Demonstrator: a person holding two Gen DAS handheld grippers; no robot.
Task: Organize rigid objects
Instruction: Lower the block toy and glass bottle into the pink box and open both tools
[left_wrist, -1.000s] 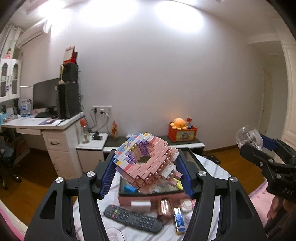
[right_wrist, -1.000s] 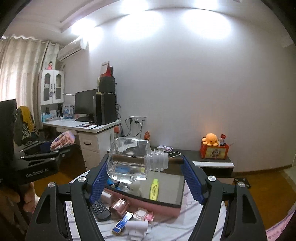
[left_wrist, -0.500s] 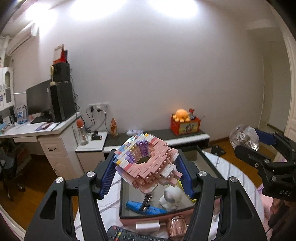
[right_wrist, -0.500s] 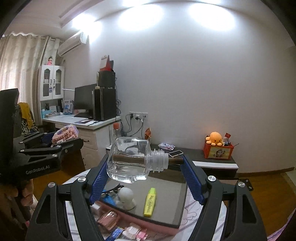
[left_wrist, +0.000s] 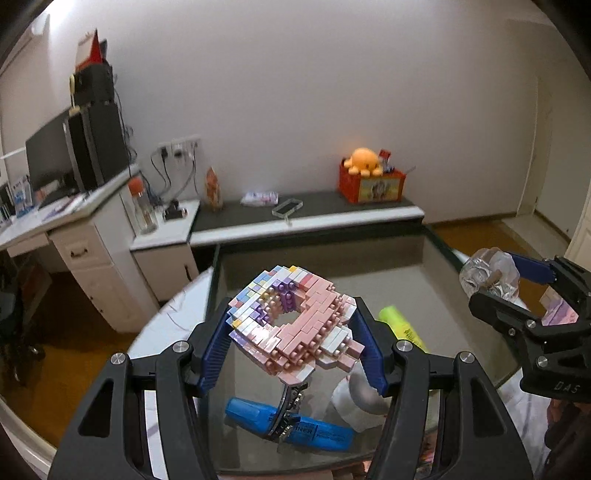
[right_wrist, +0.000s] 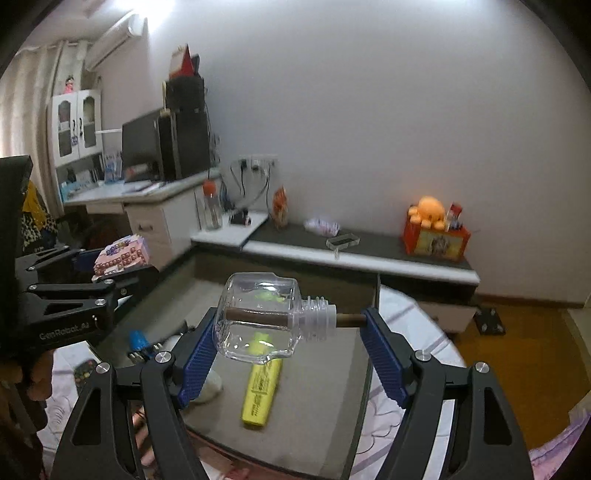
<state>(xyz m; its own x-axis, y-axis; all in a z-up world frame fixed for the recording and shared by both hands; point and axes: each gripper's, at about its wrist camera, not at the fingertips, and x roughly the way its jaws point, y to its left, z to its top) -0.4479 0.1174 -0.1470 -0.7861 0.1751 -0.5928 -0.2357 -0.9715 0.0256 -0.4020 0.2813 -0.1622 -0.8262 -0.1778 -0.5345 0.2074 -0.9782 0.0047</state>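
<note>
My left gripper (left_wrist: 291, 339) is shut on a pink and pastel brick model (left_wrist: 291, 325) and holds it above a shallow grey-lined box (left_wrist: 369, 266). My right gripper (right_wrist: 291, 332) is shut on a clear glass bottle (right_wrist: 258, 321) with a brown stick through its neck, held sideways over the same box (right_wrist: 332, 369). In the box lie a yellow highlighter (right_wrist: 262, 391), a blue highlighter (left_wrist: 288, 424), a small metal piece (left_wrist: 290, 402) and a white rounded toy (left_wrist: 360, 398). The right gripper with its bottle (left_wrist: 487, 277) shows in the left wrist view. The left gripper with the model (right_wrist: 122, 254) shows in the right wrist view.
The box rests on a round table with a white patterned cloth (right_wrist: 413, 332). A remote control (right_wrist: 85, 373) lies on the cloth left of the box. Behind are a white desk (left_wrist: 85, 229) and a low cabinet with an orange plush on a red box (left_wrist: 369, 177).
Both grippers have moved forward and tilted down over the box with their loads. The box now fills the lower view; the items on the cloth in front have slid out of sight.
</note>
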